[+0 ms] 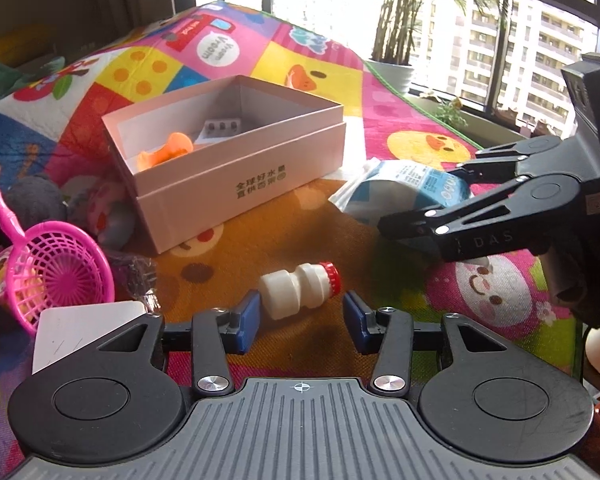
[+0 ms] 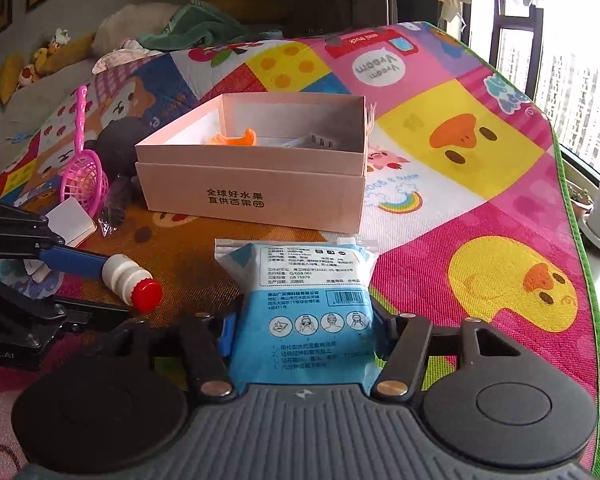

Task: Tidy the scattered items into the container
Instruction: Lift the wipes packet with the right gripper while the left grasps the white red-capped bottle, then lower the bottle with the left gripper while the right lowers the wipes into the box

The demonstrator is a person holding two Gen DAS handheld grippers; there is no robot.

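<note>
The left gripper (image 1: 300,316) has its fingers apart around the small bottle (image 1: 298,290); the right gripper (image 2: 302,334) clamps the blue packet (image 2: 300,300) before the box (image 2: 256,196).

Colourful play mat (image 2: 480,216) under pink box (image 2: 252,196), small bottle (image 1: 300,290), blue packet (image 2: 300,304), pink net (image 1: 60,272).

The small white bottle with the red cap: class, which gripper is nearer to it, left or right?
Left. The left gripper straddles the small white bottle lying on the mat, while the right gripper sits off to its cap side, around the blue packet.
</note>
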